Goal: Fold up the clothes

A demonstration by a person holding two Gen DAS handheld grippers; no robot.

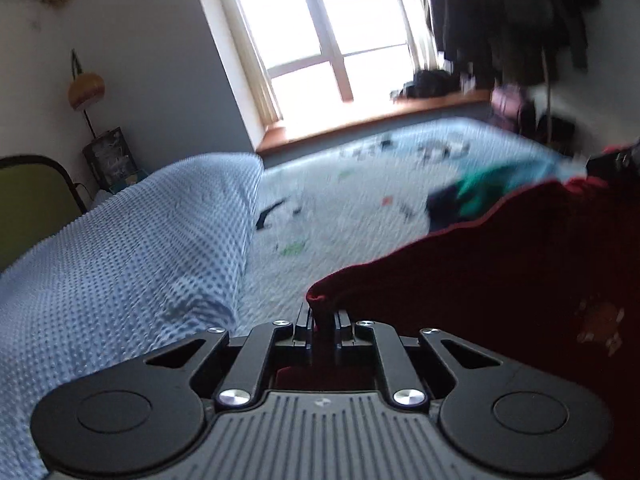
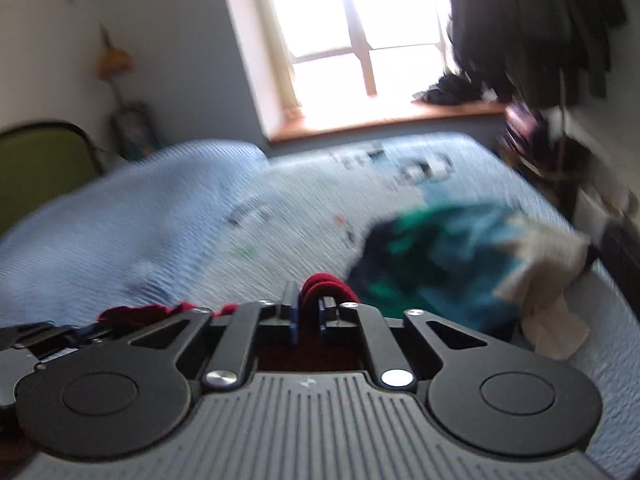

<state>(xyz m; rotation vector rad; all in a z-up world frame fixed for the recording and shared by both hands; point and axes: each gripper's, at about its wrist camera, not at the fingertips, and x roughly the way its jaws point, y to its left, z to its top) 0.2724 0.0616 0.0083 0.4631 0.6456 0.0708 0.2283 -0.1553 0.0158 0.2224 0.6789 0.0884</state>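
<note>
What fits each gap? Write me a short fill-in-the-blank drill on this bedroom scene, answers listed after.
1. The left claw pinches a hem of the dark ____ garment.
2. The bedspread lies below a bright ____.
3. In the right wrist view, a beige cloth lies on the ____ side of the green and blue clothes pile.

Answers: red; window; right

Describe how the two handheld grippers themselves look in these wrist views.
Both look alike. The left gripper and right gripper have black linkage arms with silver screws, two round black discs and a grey ribbed housing bearing a small emblem. No hands, sleeves or cables show.
</note>
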